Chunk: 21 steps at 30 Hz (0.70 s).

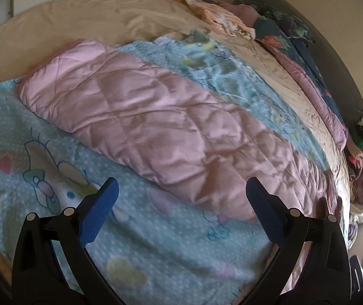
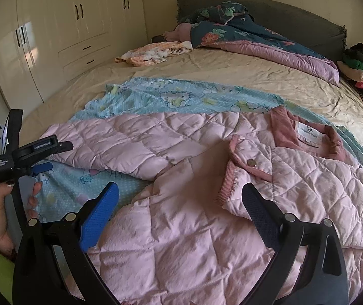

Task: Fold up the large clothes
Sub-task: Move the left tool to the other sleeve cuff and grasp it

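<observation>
- While the pink quilted jacket (image 2: 181, 178) lies spread across the bed, its padded, diamond-stitched shell shows a soft sheen and many small creases.
- A ribbed dusty-pink collar (image 2: 306, 137) with a white label sits at the jacket's top, and a round metal snap (image 2: 251, 162) shows on a folded-over front flap edged in ribbed trim.
- One long sleeve (image 2: 110, 145) of the jacket stretches leftward, flat and puffy, over the blanket.
- Under the jacket lies a light blue cartoon blanket (image 1: 156, 249), thin, dotted and printed with cat faces and hearts.
- Both rest on a beige bedsheet (image 2: 219, 68), smooth but wrinkled, covering the rounded mattress.
- The right gripper (image 2: 180, 190) hovers just above the jacket's middle with its blue textured fingers spread wide, holding nothing.
- The left gripper (image 1: 181, 186) hangs over the blanket beside the sleeve, its fingers likewise spread apart and empty; this view is somewhat blurred.
- From the right wrist view, the left gripper is seen at the bed's left edge, held in a hand (image 2: 1, 208) with dark painted nails.
- Near the dark grey headboard (image 2: 283, 17) lies a rumpled navy floral quilt (image 2: 245, 33) with a mauve lining, and just beside it a crumpled peach patterned cloth (image 2: 153, 53).
- At the right edge, a pile of clothes (image 2: 361, 71) is heaped, possibly on a stand.
- Cream wardrobe doors (image 2: 80, 25) with dark handles line the left wall.
</observation>
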Each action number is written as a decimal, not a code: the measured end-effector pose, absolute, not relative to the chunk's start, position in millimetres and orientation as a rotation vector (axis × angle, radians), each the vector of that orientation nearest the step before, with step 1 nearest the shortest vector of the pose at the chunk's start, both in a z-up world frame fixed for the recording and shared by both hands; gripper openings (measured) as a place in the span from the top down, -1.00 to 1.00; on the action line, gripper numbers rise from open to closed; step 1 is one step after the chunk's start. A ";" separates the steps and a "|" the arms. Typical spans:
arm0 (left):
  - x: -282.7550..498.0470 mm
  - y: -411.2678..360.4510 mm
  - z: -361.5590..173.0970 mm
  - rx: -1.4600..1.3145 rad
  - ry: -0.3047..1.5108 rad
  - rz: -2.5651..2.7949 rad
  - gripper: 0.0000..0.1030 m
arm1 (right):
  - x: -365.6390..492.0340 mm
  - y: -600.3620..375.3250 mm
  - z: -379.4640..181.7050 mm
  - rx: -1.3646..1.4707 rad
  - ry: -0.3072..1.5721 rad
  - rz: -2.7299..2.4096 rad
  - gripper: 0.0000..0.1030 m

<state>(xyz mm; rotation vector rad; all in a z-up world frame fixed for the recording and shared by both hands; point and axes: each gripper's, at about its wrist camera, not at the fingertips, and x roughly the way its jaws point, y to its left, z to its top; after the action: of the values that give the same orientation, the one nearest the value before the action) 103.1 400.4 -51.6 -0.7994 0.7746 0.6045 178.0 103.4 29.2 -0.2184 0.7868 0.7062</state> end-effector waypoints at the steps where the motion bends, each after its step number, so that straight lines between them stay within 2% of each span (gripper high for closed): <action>1: 103.8 403.9 -53.9 -0.809 0.774 0.609 -0.82 | 178.8 105.3 27.5 -0.221 0.789 0.707 -0.88; 9: 105.1 445.4 -77.2 -0.878 0.768 0.685 -0.82 | 185.6 110.9 16.6 -0.224 0.807 0.708 -0.88; 19: 106.4 480.8 -75.1 -0.877 0.730 0.792 -0.82 | 196.6 97.5 11.3 -0.194 0.817 0.675 -0.88; 20: 106.2 481.5 -74.0 -0.882 0.725 0.789 -0.81 | 196.7 95.5 11.8 -0.192 0.815 0.673 -0.88; 21: 105.4 481.9 -72.2 -0.887 0.713 0.782 -0.68 | 196.7 92.3 12.5 -0.186 0.813 0.671 -0.88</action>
<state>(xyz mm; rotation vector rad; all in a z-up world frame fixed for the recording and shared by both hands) 105.4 481.9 -72.2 -0.8865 0.7131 0.7822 196.7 92.3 12.5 -0.1864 0.8132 0.6708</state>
